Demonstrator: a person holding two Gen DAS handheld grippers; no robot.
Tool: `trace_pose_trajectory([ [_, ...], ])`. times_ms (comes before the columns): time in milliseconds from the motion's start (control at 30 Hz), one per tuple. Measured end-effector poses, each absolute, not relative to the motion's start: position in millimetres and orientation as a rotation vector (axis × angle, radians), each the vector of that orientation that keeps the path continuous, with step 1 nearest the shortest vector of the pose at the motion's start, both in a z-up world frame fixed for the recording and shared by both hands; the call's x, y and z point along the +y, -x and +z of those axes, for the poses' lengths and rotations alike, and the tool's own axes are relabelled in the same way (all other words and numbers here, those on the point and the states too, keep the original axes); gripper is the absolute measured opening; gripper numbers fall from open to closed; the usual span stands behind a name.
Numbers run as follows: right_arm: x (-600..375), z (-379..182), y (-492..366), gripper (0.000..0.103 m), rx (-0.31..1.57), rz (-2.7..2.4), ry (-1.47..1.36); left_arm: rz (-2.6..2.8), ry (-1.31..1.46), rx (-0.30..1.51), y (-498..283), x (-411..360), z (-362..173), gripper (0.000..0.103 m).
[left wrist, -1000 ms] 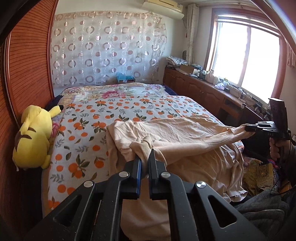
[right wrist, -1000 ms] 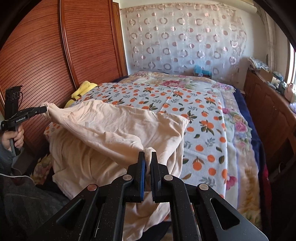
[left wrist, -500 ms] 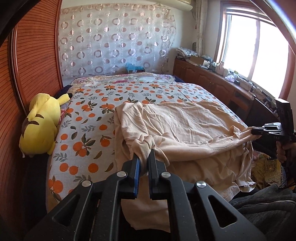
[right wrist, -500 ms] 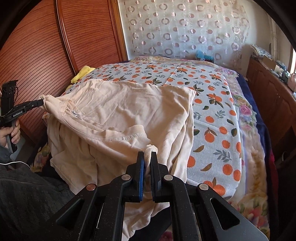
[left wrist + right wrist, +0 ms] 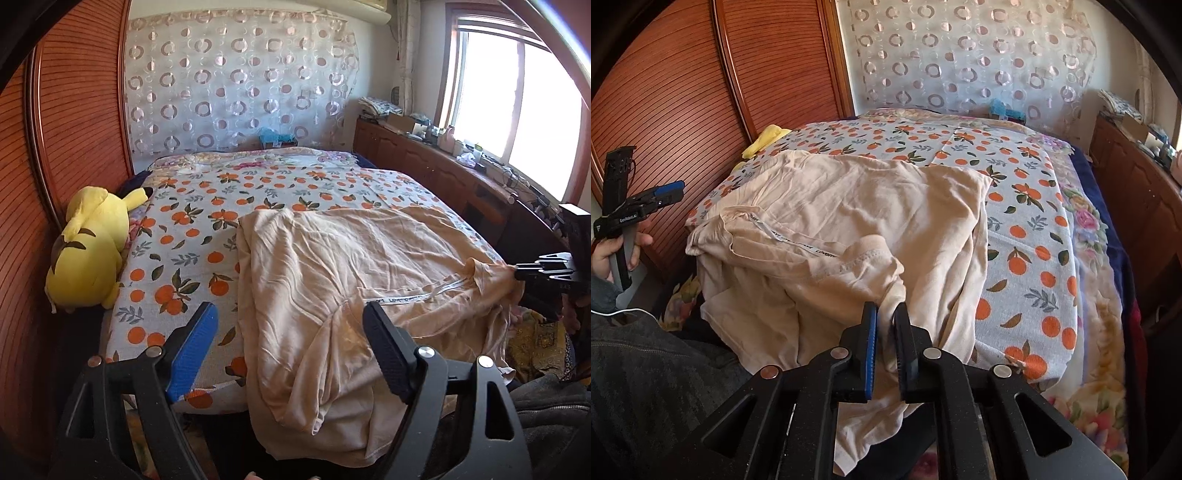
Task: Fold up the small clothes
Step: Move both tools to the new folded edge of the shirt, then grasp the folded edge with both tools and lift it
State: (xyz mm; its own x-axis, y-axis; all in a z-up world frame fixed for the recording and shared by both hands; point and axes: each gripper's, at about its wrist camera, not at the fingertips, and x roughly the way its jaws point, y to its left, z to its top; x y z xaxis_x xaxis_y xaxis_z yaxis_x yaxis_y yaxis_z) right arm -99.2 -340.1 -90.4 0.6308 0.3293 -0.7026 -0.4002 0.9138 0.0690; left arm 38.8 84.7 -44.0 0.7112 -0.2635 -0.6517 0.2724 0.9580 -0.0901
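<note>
A beige T-shirt (image 5: 343,266) lies spread on the bed with its collar end hanging over the near edge; it also shows in the right wrist view (image 5: 849,206). My left gripper (image 5: 288,332) is open and empty, its jaws wide apart just above the shirt's near part; it appears at the left of the right wrist view (image 5: 670,192), clear of the cloth. My right gripper (image 5: 886,314) is shut on a pinch of the shirt's shoulder cloth; in the left wrist view (image 5: 517,273) it holds that cloth at the bed's right edge.
The bed (image 5: 207,218) has an orange-print sheet. A yellow plush toy (image 5: 88,254) lies at its left side against the wooden wardrobe doors (image 5: 683,92). A wooden sideboard (image 5: 443,173) runs under the window. My dark-clothed lap (image 5: 646,387) is at the near edge.
My left gripper opened and let go of the shirt, which dropped flat onto the bed. The right gripper kept its hold and lowered toward the bed edge.
</note>
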Motion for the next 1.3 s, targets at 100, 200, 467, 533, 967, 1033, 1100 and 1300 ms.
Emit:
trace_pose_trajectory([
  [100,-341,-85,98,0.043,0.767,0.415,0.09,-0.294,0.003,0.743,-49,85,-51,0.081],
  [200,-341,-81,90,0.057,0.741,0.39,0.107,-0.295,0.001,0.747,-62,83,-53,0.081],
  [467,-343,-76,37,0.057,0.693,0.338,0.099,-0.298,-0.025,0.74,-102,75,-47,0.081],
  [533,-342,-75,22,0.057,0.686,0.327,0.1,-0.298,-0.023,0.742,-111,75,-46,0.081],
  [967,-345,-121,-92,0.058,0.794,0.27,0.058,-0.324,0.043,0.859,-213,80,-74,0.074],
  [1033,-345,-123,-99,0.058,0.797,0.26,0.056,-0.319,0.042,0.876,-220,79,-81,0.073],
  [1100,-343,-126,-104,0.058,0.805,0.258,0.047,-0.316,0.04,0.893,-225,77,-87,0.073],
  [1300,-338,-135,-115,0.057,0.842,0.251,0.059,-0.314,0.017,0.947,-234,71,-104,0.073],
])
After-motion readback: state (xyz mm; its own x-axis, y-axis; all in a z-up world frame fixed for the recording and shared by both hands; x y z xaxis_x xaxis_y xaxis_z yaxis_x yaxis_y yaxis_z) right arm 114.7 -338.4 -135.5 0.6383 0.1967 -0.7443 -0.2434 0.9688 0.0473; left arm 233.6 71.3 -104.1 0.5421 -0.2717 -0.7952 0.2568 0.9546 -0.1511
